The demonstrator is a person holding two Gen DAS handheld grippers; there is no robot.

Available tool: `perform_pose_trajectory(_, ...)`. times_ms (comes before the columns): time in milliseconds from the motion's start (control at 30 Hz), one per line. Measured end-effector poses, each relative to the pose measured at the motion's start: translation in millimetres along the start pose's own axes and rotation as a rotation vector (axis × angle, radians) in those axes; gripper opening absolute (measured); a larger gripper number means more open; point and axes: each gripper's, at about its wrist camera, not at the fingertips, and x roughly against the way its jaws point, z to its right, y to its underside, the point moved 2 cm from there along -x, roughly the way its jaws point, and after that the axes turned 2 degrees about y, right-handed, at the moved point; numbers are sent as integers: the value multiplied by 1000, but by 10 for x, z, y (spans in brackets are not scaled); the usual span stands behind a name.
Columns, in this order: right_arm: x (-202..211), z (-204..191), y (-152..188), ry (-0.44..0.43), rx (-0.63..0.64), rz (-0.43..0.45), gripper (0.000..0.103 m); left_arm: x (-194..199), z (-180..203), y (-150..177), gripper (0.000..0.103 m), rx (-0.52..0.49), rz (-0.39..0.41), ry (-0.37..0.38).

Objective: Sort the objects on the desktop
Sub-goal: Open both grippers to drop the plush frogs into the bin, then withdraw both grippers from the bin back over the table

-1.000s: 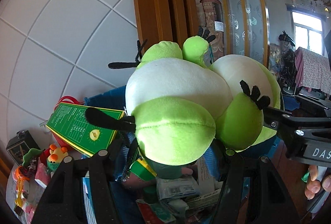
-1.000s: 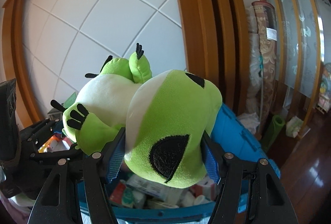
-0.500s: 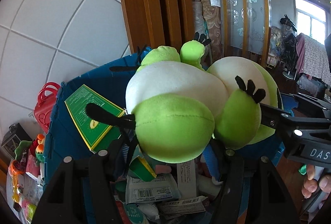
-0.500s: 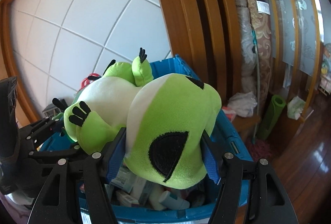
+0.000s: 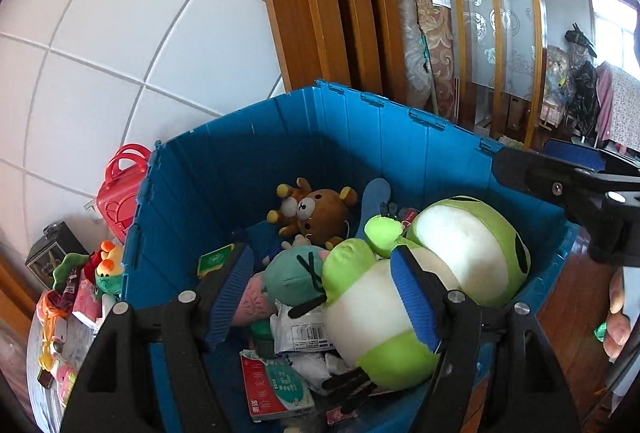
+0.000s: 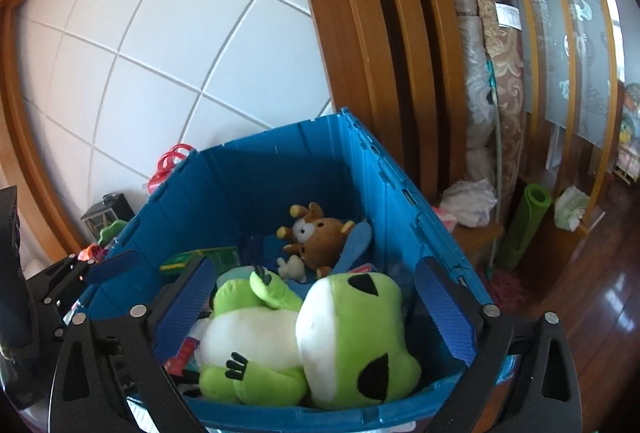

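A green and white frog plush [image 5: 460, 245] lies on its side in the blue bin [image 5: 240, 173], on top of the other things there. My left gripper [image 5: 320, 297] hovers over the bin with its jaws opening. Its right pad is in front of the frog's body and does not press on it. My right gripper [image 6: 316, 309] stands over the frog plush [image 6: 340, 333], jaws opening wide, pads clear of it on both sides. The bin wall [image 6: 260, 185] rises behind.
The bin also holds a brown bear plush [image 5: 316, 209], a teal plush [image 5: 292, 273], packets and a medicine box [image 5: 276, 389]. A red bag [image 5: 120, 189] and small toys sit left of the bin. Rolled carpets [image 6: 500, 53] and a green mat [image 6: 524, 229] stand to its right.
Both grippers held the frog plush over the bin earlier. Both have now let go and widened, and the frog has dropped into the bin. Both views tipped lower.
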Motion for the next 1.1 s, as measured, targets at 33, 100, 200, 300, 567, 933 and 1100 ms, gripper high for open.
perform_pose_trajectory(33, 28, -17, -2, -1, 1, 3, 103, 56, -30, 7, 72, 10, 9, -6)
perform_pose_trajectory(100, 63, -45, 4, 4, 3, -2, 103, 178, -101, 47, 73, 34, 32, -23)
perform_pose_trajectory(200, 129, -99, 56, 22, 12, -7, 103, 415, -199, 128, 75, 68, 81, -46)
perform_pose_trajectory(300, 227, -187, 129, 39, 36, 5, 103, 654, -318, 220, 81, 102, 128, -83)
perform_pose_trajectory(567, 397, -614, 393, 102, 108, 50, 103, 1142, -743, 509, 90, 196, 221, -197)
perform_pose_trajectory(933, 574, -1590, 586, 182, 205, 162, 103, 1603, -1782, 1078, 96, 350, 256, -303)
perform_pose_trajectory(1100, 537, -2131, 661, 178, 228, 167, 103, 1825, -2360, 1475, 96, 385, 250, -385)
